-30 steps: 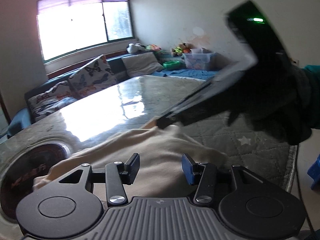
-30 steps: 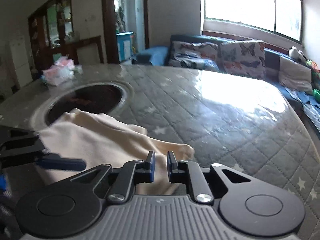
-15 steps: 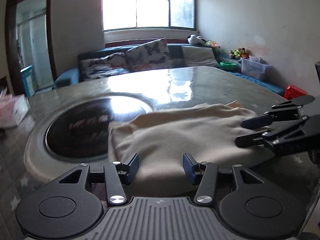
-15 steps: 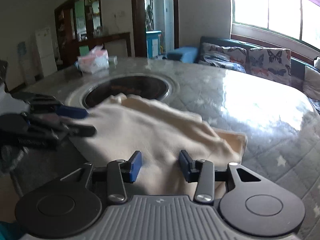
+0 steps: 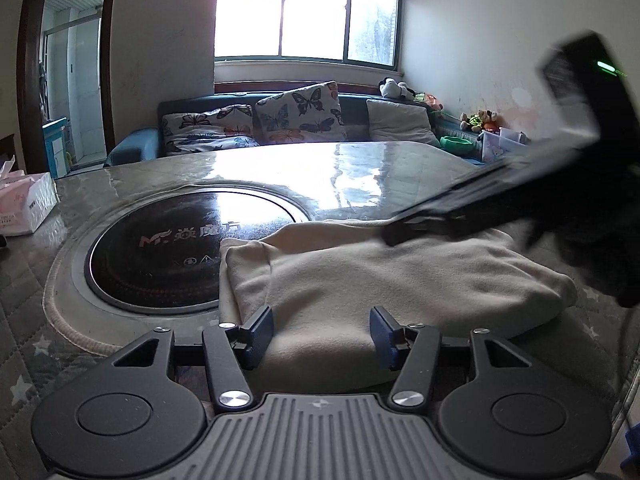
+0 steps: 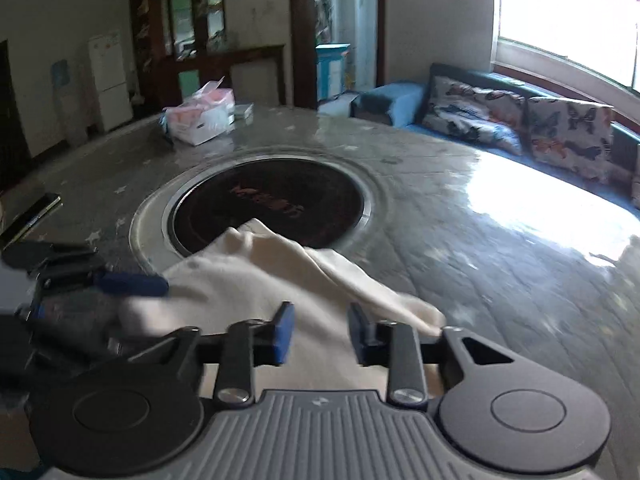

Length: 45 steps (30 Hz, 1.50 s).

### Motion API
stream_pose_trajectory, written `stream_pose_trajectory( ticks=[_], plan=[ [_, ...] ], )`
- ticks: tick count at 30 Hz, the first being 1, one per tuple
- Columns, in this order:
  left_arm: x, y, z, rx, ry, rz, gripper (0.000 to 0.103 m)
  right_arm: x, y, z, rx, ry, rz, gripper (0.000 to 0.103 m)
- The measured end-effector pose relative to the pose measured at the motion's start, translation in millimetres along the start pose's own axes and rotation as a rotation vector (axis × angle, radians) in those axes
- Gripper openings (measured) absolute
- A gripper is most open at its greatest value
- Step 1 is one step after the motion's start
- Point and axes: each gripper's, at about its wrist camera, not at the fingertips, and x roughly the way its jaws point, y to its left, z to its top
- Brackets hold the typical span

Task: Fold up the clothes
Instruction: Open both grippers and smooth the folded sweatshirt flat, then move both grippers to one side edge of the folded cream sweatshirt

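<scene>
You are working over a large round table (image 5: 400, 160) under a glossy clear cover, with a grey quilted, star-printed cloth beneath it. Set into its middle is a round black cooktop (image 5: 160, 248) ringed in metal. A cream garment (image 5: 380, 280), folded into a thick bundle, lies on the table with its far-left corner overlapping the cooktop rim. Toward the far side you have a pink-and-white tissue box (image 6: 200, 116), with a small flat box just beside it. A dark flat phone-like object (image 6: 30, 216) lies near the table's left edge in the right wrist view.
</scene>
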Motion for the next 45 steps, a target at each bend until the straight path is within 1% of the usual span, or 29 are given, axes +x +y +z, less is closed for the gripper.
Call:
stream_pose_trajectory(
  ticks=[1,2,7,11,13,16,19,22,25,27,30,33,36,39,42,45],
  plan=[
    [-0.2,0.5,-0.5,-0.001,0.000,-0.002,0.057,8.1,2.5,5.1,0.001,0.011,0.016,0.016],
    [-0.7,0.4,-0.5,-0.002,0.000,-0.003,0.057,16.4,5.2,10.6,-0.003,0.019,0.024,0.014],
    [0.1,1.8,0.2,-0.005,0.003,-0.014,0.057,55.1,19.1,28.4,-0.040,0.057,0.032,0.012],
    [-0.3,2.1,0.5,-0.008,0.004,-0.019,0.057,72.7,23.9,31.5,-0.063,0.066,0.017,0.010],
    [-0.8,2.0,0.7,-0.011,0.005,-0.019,0.058,74.9,23.5,32.0,-0.058,0.063,0.018,0.010],
    [-2.6,2.3,1.6,-0.015,0.009,-0.022,0.058,64.7,21.4,32.5,-0.045,0.043,0.023,0.011],
    [-3.8,4.0,5.7,-0.029,0.015,-0.020,0.058,42.3,18.8,29.4,-0.044,0.010,0.001,0.014],
    [-5.2,5.3,10.2,-0.042,0.011,-0.001,0.059,18.4,11.5,20.1,-0.027,-0.016,-0.031,0.025],
    [-3.7,9.7,13.2,-0.054,0.010,0.010,0.060,-0.2,1.8,5.6,0.009,-0.028,-0.064,0.025],
    [-0.9,11.1,13.2,-0.057,0.019,0.019,0.060,-9.7,-10.1,-10.1,0.062,-0.031,-0.106,0.025],
    [3.3,11.2,9.9,-0.055,0.039,0.028,0.060,-11.9,-29.8,-25.7,0.148,-0.025,-0.141,0.025],
    [4.7,11.2,7.1,-0.057,0.048,0.031,0.061,-3.3,-45.2,-36.2,0.195,-0.014,-0.179,0.025],
    [4.9,11.3,6.5,-0.062,0.050,0.033,0.061,1.5,-55.3,-38.8,0.225,-0.034,-0.174,0.025],
    [4.7,10.2,7.6,-0.061,0.052,0.037,0.061,-4.8,-57.5,-36.1,0.230,-0.066,-0.177,0.025],
    [4.5,8.3,8.7,-0.058,0.052,0.041,0.062,-21.8,-56.8,-36.7,0.236,-0.098,-0.174,0.025],
    [4.6,8.2,9.0,-0.057,0.051,0.044,0.063,-40.6,-48.9,-43.9,0.205,-0.098,-0.163,0.025]
  ],
)
